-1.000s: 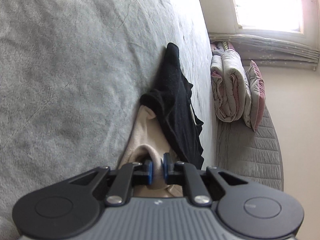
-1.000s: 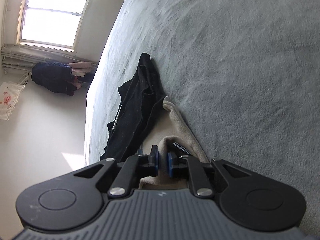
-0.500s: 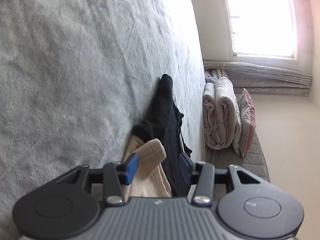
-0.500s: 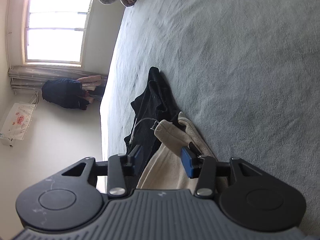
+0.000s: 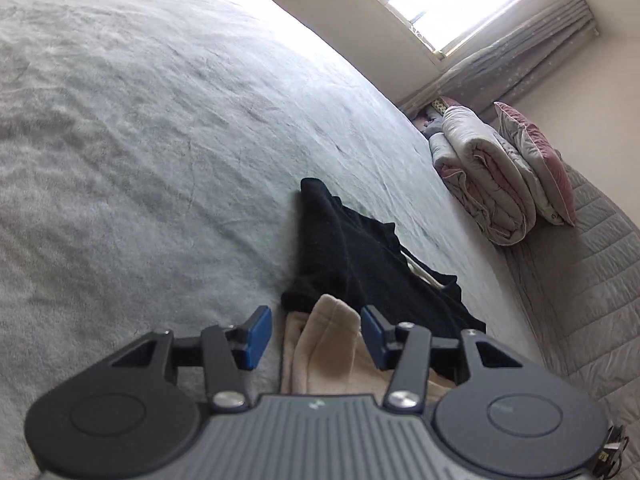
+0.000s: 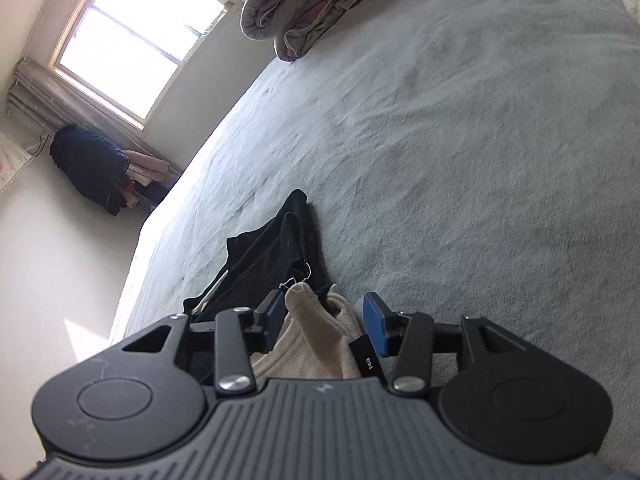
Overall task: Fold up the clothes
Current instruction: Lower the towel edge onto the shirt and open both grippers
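Observation:
A beige garment lies on the grey bed, with a crumpled black garment just beyond it. My left gripper is open, and the beige cloth lies loose between its blue pads without being pinched. In the right wrist view the same beige garment shows a bunched corner with a loose thread and a black size tag. Here too the cloth sits free between wide-apart jaws, as my right gripper is open. The black garment lies behind it.
The grey bedspread stretches wide to the left. A rolled grey-pink quilt and a pink pillow lie at the bed's far end. Dark clothes hang below the window, beside the bed's edge.
Both grippers were shut on the beige garment a second ago; both have opened and let it go. Both cameras have tilted, so the bed now fills more of each view.

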A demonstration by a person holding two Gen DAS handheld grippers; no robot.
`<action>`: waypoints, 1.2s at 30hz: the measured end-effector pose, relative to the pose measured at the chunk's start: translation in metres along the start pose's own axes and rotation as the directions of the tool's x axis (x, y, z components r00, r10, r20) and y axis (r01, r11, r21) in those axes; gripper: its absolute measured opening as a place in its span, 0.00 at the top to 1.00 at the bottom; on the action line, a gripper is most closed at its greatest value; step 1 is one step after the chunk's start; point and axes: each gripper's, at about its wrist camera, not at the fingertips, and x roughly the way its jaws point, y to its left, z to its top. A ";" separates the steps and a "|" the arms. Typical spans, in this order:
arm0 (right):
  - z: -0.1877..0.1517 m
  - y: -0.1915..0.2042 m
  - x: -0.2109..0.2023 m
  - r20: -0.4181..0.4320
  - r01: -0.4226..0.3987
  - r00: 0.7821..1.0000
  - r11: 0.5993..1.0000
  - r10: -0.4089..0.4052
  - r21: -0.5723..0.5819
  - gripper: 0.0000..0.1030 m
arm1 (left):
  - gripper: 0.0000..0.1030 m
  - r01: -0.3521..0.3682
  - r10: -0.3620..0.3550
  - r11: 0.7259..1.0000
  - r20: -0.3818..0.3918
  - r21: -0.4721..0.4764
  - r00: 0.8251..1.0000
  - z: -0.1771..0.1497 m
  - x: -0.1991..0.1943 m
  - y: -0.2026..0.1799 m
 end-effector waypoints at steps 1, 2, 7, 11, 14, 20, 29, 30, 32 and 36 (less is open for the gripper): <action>-0.004 0.008 0.002 0.014 0.025 1.000 0.997 -0.024 -0.076 0.53 | 0.56 -0.009 0.009 0.999 -0.004 0.035 1.000 -0.001 0.001 -0.003; -0.009 0.016 0.004 0.028 0.050 0.999 0.987 -0.046 -0.154 0.53 | 0.57 -0.014 0.015 0.998 -0.014 0.062 1.000 -0.003 0.003 -0.004; -0.033 0.042 0.014 0.065 0.115 0.993 0.890 -0.096 -0.441 0.68 | 0.77 -0.060 0.067 0.986 -0.040 0.154 0.997 -0.006 0.015 -0.011; -0.040 0.044 0.027 0.099 0.176 0.984 0.839 -0.146 -0.514 0.92 | 0.94 -0.087 0.093 0.981 -0.023 0.175 0.995 -0.008 0.013 -0.014; -0.037 0.040 0.032 0.110 0.188 0.982 0.840 -0.153 -0.509 0.93 | 0.95 -0.115 0.121 0.980 -0.032 0.160 0.992 -0.009 0.008 -0.011; -0.042 0.043 0.027 0.117 0.199 0.980 0.824 -0.162 -0.530 0.79 | 0.84 -0.162 0.162 0.962 0.015 0.218 0.987 -0.013 0.006 -0.021; -0.068 0.073 0.013 0.219 0.204 0.973 0.692 -0.068 -0.692 0.58 | 0.79 -0.110 0.096 0.891 0.053 0.440 0.994 -0.029 0.006 -0.055; -0.071 0.075 0.015 0.204 0.192 0.977 0.676 -0.063 -0.711 0.58 | 0.79 -0.100 0.088 0.880 0.047 0.465 0.995 -0.032 0.007 -0.058; -0.072 0.073 0.015 0.185 0.183 0.980 0.675 -0.071 -0.715 0.58 | 0.79 -0.085 0.081 0.857 0.031 0.509 0.996 -0.036 0.010 -0.064; -0.069 0.067 0.013 0.151 0.174 0.984 0.686 -0.094 -0.706 0.57 | 0.78 -0.116 0.140 0.848 -0.007 0.517 0.990 -0.040 0.022 -0.058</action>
